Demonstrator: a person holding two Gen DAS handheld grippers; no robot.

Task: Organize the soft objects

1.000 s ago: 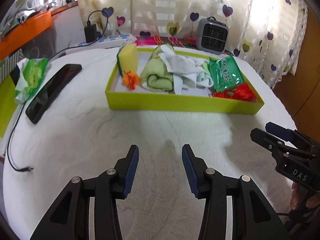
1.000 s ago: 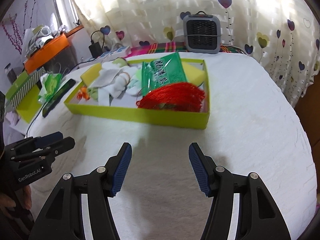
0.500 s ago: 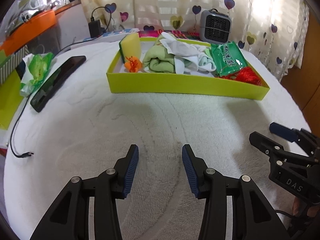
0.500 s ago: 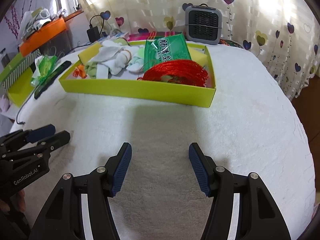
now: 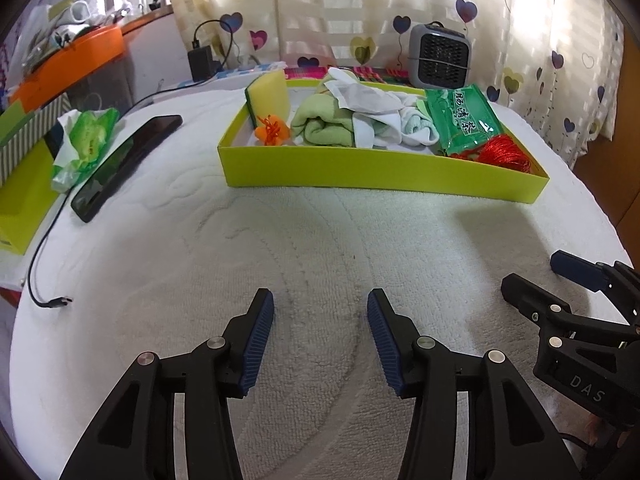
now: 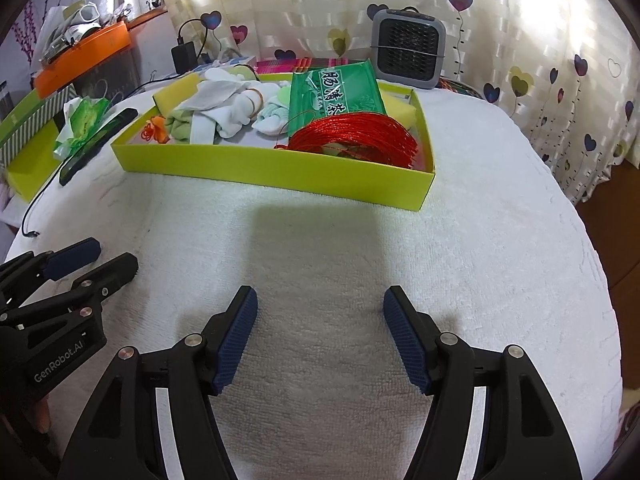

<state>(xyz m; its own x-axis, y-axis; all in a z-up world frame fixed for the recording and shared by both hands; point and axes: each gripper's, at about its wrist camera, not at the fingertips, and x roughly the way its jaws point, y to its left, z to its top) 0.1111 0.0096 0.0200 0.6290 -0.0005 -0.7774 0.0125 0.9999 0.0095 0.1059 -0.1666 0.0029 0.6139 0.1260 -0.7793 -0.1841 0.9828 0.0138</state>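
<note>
A white towel [image 5: 320,248] covers the surface; heart-print curtains [image 6: 520,40] hang behind. From the left: orange shelf [image 5: 68,56], phone [image 5: 124,164], yellow-green tray [image 5: 380,176] holding sponge, cloths, green packet and red cord, then a grey heater [image 5: 440,56]. Shelf clutter is unreadable. Left gripper [image 5: 320,320] and right gripper [image 6: 320,320] hover empty, jaws wide and just opened further.

tray [image 5: 360,174] on towel [image 5: 320,260], phone [image 5: 124,164] left

A home room: heart-print curtains [image 5: 420,8], a small heater [image 5: 439,55] and a white towel-covered table [image 5: 304,248].
</note>
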